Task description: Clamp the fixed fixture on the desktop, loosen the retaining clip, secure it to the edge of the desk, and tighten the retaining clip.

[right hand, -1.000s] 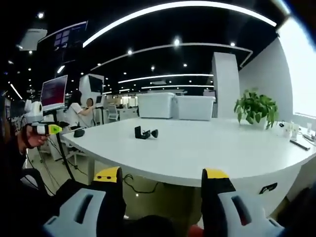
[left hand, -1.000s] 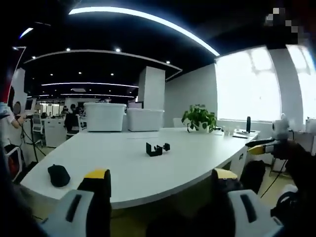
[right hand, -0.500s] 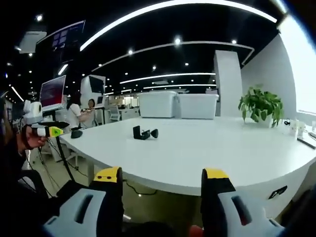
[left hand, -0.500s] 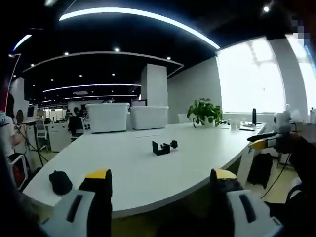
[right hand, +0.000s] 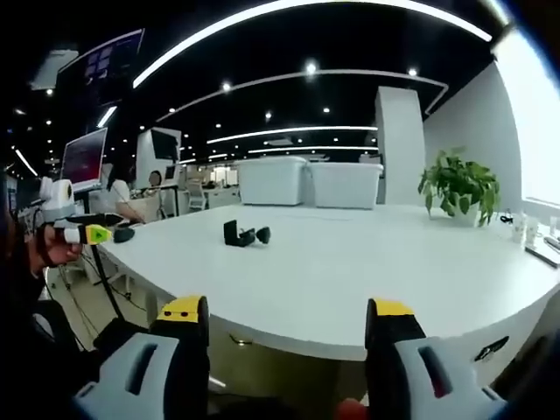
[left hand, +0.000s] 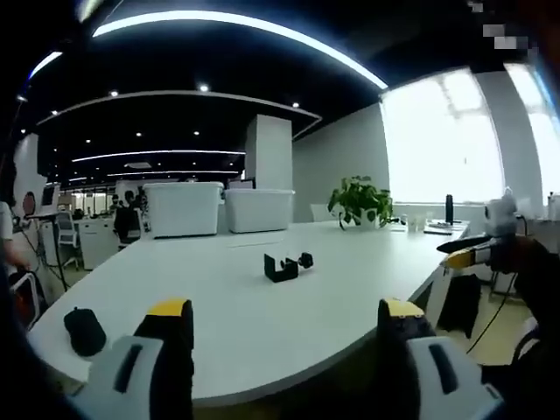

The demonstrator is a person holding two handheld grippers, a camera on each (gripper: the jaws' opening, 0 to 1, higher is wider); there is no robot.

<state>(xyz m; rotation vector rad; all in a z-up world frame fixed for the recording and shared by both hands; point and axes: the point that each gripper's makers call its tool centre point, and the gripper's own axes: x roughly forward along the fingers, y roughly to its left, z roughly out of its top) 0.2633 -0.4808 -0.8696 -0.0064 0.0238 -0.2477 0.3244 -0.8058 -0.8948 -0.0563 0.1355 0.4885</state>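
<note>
The small black clamp fixture point(left hand: 286, 266) lies on the white table point(left hand: 219, 297), well ahead of my left gripper point(left hand: 284, 319). That gripper stands open near the table's front edge, with nothing between its yellow-tipped jaws. In the right gripper view the same fixture point(right hand: 241, 235) sits left of centre on the table point(right hand: 367, 271), beyond my right gripper point(right hand: 289, 317), which is open and holds nothing. My right gripper point(left hand: 477, 254) also shows at the right edge of the left gripper view, and my left gripper point(right hand: 83, 232) at the left edge of the right gripper view.
A black computer mouse point(left hand: 85, 318) lies near the table's left end. Two white storage bins point(left hand: 185, 208) and a potted plant point(left hand: 360, 203) stand at the far side. Small items point(left hand: 429, 226) lie near the window end. A person point(right hand: 118, 194) sits by monitors in the background.
Both cameras have come closer to the table, whose edge now sits lower in both views. The fixture lies where it was. Both grippers stay open.
</note>
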